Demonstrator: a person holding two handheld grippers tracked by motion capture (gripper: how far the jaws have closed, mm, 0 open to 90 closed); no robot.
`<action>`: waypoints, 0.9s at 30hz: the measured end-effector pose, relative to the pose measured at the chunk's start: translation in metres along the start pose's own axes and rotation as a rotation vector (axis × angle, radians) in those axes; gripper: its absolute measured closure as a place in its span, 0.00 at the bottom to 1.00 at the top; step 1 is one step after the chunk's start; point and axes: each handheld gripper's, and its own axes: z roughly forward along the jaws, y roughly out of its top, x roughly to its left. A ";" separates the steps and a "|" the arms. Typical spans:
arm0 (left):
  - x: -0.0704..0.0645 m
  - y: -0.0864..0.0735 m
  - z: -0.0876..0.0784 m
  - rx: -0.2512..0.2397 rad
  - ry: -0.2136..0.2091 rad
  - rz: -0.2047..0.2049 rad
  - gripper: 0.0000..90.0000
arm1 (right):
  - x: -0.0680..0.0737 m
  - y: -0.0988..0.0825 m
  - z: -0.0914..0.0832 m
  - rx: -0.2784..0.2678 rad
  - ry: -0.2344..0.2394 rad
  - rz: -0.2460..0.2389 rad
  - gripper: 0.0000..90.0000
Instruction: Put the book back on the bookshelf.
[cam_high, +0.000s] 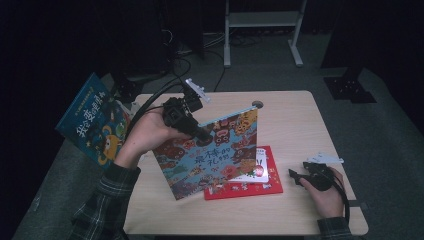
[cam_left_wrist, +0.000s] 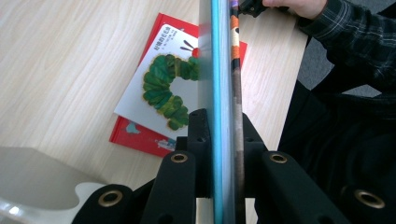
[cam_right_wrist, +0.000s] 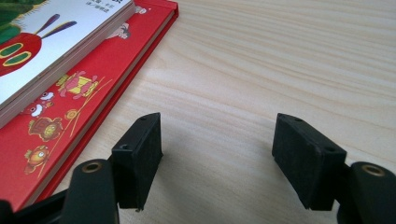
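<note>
Table (cam_high: 295, 125): pale wood-grain top with rounded corners and a small round port at its far edge. Red book (cam_high: 247, 189): flat on the top, near the front edge and right of centre, bearing figures in yellow and red. White caterpillar book (cam_left_wrist: 159, 88): stacked flat on the red book and covering most of it, leaving a strip of red showing at the near side. The wood to the right of the red book lies bare, apparently as far as the table's right edge.
</note>
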 end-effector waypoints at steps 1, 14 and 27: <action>0.001 -0.001 -0.002 -0.001 0.000 -0.007 0.90 | 0.000 0.000 0.000 0.001 -0.002 0.000 0.35; 0.004 -0.024 -0.033 -0.035 0.039 -0.068 0.90 | 0.002 0.001 0.003 0.010 -0.033 -0.007 0.26; 0.007 -0.053 -0.064 -0.046 0.064 -0.136 0.90 | 0.002 0.001 0.003 0.014 -0.032 -0.004 0.25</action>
